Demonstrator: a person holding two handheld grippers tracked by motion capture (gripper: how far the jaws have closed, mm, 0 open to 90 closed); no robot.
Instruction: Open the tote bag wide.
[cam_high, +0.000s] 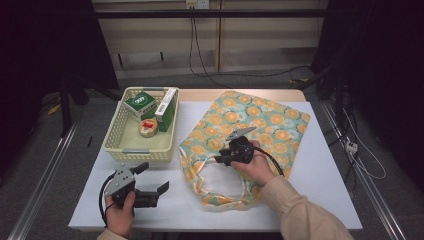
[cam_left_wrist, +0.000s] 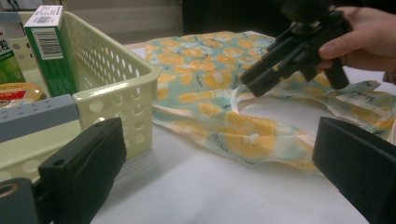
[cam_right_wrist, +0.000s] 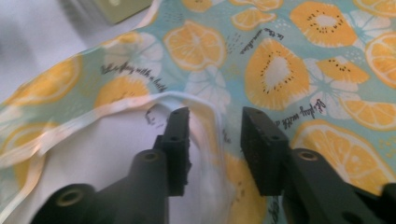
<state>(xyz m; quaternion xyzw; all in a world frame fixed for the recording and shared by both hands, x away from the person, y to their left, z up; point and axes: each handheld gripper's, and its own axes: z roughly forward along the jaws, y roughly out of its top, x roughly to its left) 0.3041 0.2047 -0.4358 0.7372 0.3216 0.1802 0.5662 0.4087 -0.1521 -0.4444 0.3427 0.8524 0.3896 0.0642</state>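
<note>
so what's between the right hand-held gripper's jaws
In the right gripper view, the white-trimmed rim of the orange-fruit-print fabric bag lies between the open jaws of the right hand-held gripper.

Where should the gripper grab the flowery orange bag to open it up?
Probably the white-edged rim of the bag mouth. That edge curls up off the table and already sits between the right gripper jaws, which are open, so come straight down from above and pinch only that top layer.

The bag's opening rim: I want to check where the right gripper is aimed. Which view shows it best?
The right gripper view: the bag's opening rim runs between the jaws, close up. The high view shows it small; the left gripper view, side-on.
</note>
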